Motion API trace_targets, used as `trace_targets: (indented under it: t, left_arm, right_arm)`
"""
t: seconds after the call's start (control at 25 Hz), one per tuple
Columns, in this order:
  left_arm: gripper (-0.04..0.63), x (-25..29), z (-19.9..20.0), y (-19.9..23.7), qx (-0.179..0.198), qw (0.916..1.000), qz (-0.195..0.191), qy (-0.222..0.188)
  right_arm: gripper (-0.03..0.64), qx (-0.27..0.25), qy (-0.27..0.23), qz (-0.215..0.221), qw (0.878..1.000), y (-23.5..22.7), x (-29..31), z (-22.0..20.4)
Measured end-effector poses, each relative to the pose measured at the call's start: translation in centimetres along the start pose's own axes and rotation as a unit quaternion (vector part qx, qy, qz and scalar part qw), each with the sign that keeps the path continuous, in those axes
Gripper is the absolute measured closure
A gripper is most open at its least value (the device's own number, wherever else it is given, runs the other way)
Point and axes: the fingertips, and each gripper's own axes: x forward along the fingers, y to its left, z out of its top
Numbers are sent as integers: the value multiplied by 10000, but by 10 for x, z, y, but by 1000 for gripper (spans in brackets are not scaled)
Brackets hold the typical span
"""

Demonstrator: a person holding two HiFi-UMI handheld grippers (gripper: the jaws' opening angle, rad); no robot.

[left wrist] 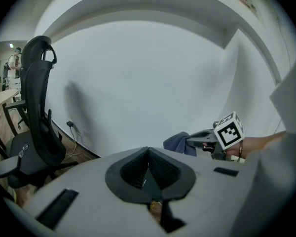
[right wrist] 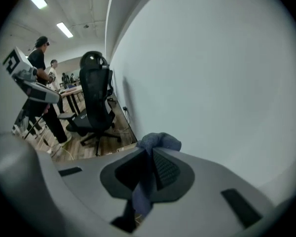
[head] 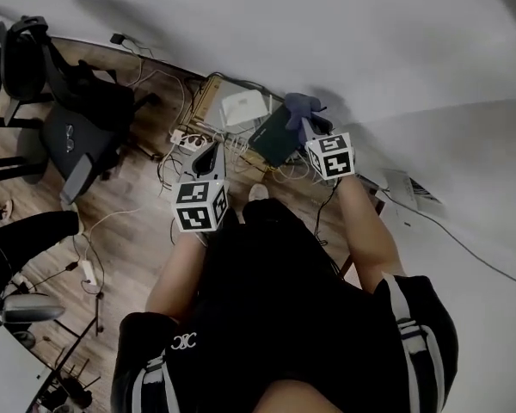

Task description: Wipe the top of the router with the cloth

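A white router [head: 245,107] lies on a wooden stand on the floor by the wall. My right gripper [head: 308,120] is shut on a blue-grey cloth [head: 300,105], held in the air to the right of the router and above it. In the right gripper view the cloth [right wrist: 158,143] bunches out past the shut jaws [right wrist: 150,158] and hangs between them. My left gripper [head: 210,155] is lower left of the router, shut with nothing in it [left wrist: 148,158]. The left gripper view also catches the right gripper [left wrist: 207,140] and the cloth [left wrist: 179,143].
A dark flat panel [head: 274,135] leans right of the router. A power strip [head: 189,140] and tangled cables lie on the wood floor. A black office chair [head: 79,120] stands at left. The white wall [head: 327,33] runs behind. People stand far off in the right gripper view.
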Motion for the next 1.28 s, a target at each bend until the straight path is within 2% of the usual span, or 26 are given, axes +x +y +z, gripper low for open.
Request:
trace_targets:
  t: [0.12,0.28,0.56,0.8,0.96,1.12,1.28]
  left_arm:
    - [592,2,-21,4,-133,9998,66,114]
    - [592,9,-44,16,-253,9993,145,229]
    - [592,28,-78,36,-373,9981,239,437]
    - [592,57,-117,53,-575,9958,213,674]
    - [592,89,-140,62,-670,9948,127,757]
    - [592,123,-160,69,-718,9943,-15,788]
    - [592,151,-179,78,-676,9941,-158,833]
  right_arm:
    - [595,-806,446,11,9957,4,25,-20]
    - [595,-1938,1044,28,9755,11,61,-48]
    - [595,-2790,1992,335,9388,11,120,-104]
    - [595,-3048,2719,9,9128,-13,172,-144]
    - [595,-2980,3004,-139,9060,-27,206,-165]
    - [595,-2813,3289,-88,9014,-35,237,-197]
    - [595,-2901,3509,-173,8902,-49,265,-222]
